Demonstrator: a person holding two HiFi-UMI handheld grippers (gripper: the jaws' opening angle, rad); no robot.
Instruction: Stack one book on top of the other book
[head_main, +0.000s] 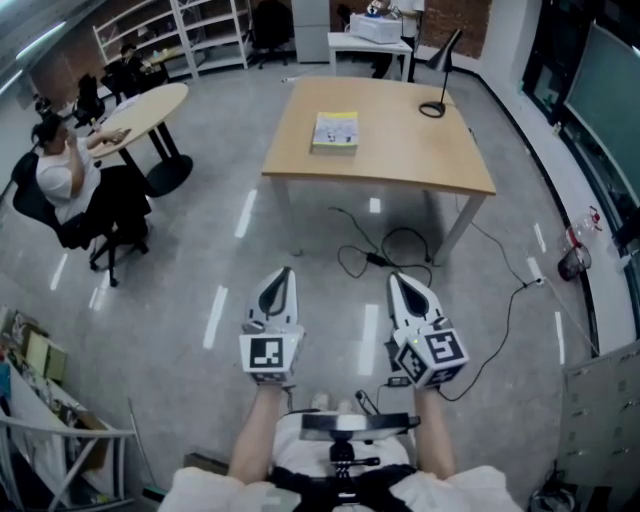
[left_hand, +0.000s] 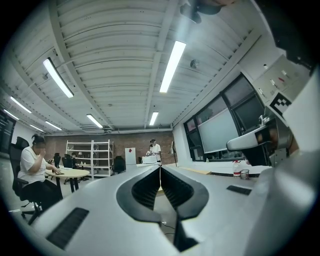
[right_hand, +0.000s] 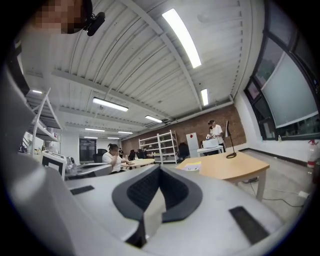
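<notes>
I hold both grippers out ahead of me over the bare floor, well short of the wooden table (head_main: 400, 150), with neither one reaching its near edge. My two forearms run forward side by side from the bottom of the head view, roughly parallel. Each gripper points level toward the table.

The left gripper (head_main: 284, 272) sits opposite the table's left half, and its marker cube shows a flat face up to the head camera. Its jaws are pressed together along their tips with nothing between them. The right gripper (head_main: 396, 278) sits opposite the table's middle, with its cube rolled so that a corner and two faces show. Its jaws are also closed tip to tip and empty.

The book (head_main: 335, 131) has a yellow and white cover and lies flat on the table top toward the left side, between the near and far edges. From here I cannot tell whether it is one volume or two stacked. It is well apart from both grippers. A black desk lamp (head_main: 440, 82) stands at the table's far right corner, well away from the book. Black cables (head_main: 385, 255) loop on the floor under the table's near edge, between the table and my grippers.
</notes>
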